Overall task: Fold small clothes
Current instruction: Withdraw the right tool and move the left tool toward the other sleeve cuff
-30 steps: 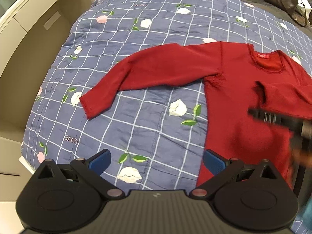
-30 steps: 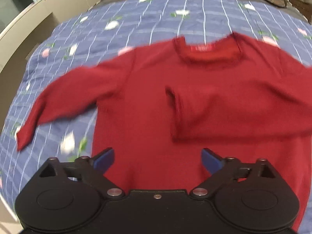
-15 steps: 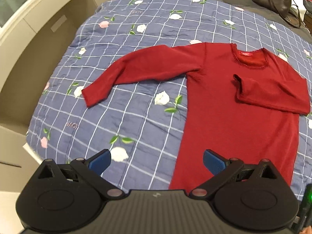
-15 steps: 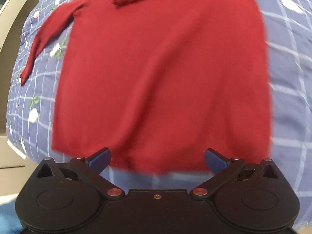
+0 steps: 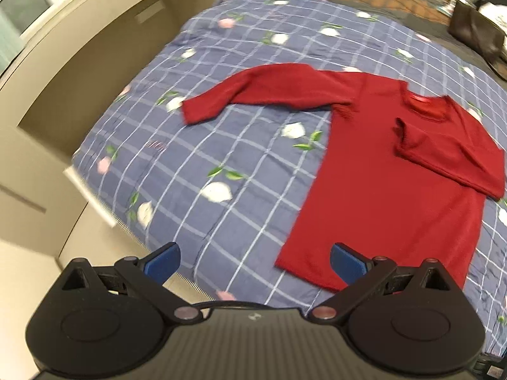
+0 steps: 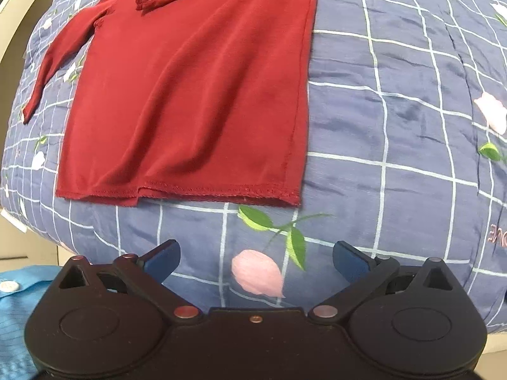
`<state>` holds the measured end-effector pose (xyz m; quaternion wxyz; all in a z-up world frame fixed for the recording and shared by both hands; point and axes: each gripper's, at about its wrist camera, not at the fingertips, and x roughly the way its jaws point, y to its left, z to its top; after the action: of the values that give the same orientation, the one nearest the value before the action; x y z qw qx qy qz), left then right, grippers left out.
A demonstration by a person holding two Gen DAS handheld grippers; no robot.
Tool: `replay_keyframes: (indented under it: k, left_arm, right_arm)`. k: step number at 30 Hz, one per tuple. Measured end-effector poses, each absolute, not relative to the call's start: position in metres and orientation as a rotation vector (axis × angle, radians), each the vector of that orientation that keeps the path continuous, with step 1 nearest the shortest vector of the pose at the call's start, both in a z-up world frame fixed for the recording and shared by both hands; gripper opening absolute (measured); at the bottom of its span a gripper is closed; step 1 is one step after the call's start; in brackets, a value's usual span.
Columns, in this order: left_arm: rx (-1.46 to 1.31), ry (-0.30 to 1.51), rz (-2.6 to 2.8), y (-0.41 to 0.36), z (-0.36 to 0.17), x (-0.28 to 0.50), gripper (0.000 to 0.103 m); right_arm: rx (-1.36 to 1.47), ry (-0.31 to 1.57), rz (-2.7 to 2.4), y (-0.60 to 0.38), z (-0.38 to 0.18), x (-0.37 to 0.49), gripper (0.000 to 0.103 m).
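- One sleeve (image 5: 450, 158) of the red top (image 5: 380, 190) already lay folded across its chest, while the other sleeve (image 5: 263, 91) stretched out flat over the blue checked quilt (image 5: 221, 145); I judged you were mid-fold, with that outstretched sleeve next.
- Both of your grippers were empty: the left gripper (image 5: 253, 261) had its jaws wide above the quilt's near edge, just left of the hem corner, and the right gripper (image 6: 256, 261) had its jaws wide over bare quilt just short of the hem (image 6: 190, 191).
- Your next move probably called for carrying the left gripper out to the far cuff (image 5: 193, 112), pinching only that layer, and drawing it across the chest without dragging the body askew.
- The left view was smeared by motion, so the neckline and label were hard to read.
- The right view cut off the collar and shoulders at its top edge.
- A blue garment (image 6: 19, 310) showed only as a corner below the bed.
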<state>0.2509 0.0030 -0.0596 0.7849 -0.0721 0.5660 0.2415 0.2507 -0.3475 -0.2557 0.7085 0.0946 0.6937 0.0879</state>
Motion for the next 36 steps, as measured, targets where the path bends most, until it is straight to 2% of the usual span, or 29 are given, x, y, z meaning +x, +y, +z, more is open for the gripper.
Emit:
replay_keyframes:
  k: [7, 15, 31, 36]
  left_arm:
    - [-0.247, 1.219, 0.632, 0.040, -0.056, 0.232, 0.103]
    - [-0.291, 1.201, 0.679, 0.104, -0.066, 0.246, 0.103]
    - [-0.363, 1.211, 0.577, 0.313, -0.143, 0.342, 0.103]
    - [-0.384, 1.213, 0.551, 0.360, -0.175, 0.371, 0.100]
  right_arm:
    - [0.145, 1.512, 0.223, -0.337, -0.246, 0.273, 0.102]
    - [0.088, 1.442, 0.236, -0.303, -0.222, 0.298, 0.102]
    - [0.257, 1.338, 0.011, -0.166, -0.178, 0.354, 0.102]
    - [0.163, 1.342, 0.063, -0.113, -0.175, 0.353, 0.102]
